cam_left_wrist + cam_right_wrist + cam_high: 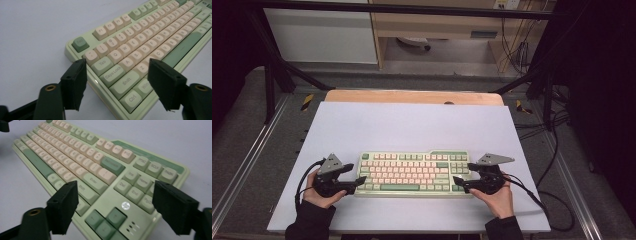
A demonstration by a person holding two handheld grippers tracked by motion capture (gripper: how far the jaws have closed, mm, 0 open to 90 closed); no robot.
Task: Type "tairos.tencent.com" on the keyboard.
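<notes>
A pale green keyboard point(412, 172) with cream and green keys lies flat near the front of the white tabletop. My left gripper point(357, 174) sits at its left end, held in a hand. In the left gripper view its jaws point(117, 66) stand open, straddling the keyboard point(150, 37) corner around the Tab, Caps Lock and Shift keys without pressing on it. My right gripper point(462, 173) is at the right end. In the right gripper view, the open jaws point(115, 187) frame the arrow and navigation keys of the keyboard point(75, 157), and the pads are apart from it.
The white tabletop point(412, 125) has bare room behind and on both sides of the keyboard. A wooden strip point(412, 96) runs along its far edge. Black cables point(557, 200) trail off the right side, and dark frame bars stand at the back corners.
</notes>
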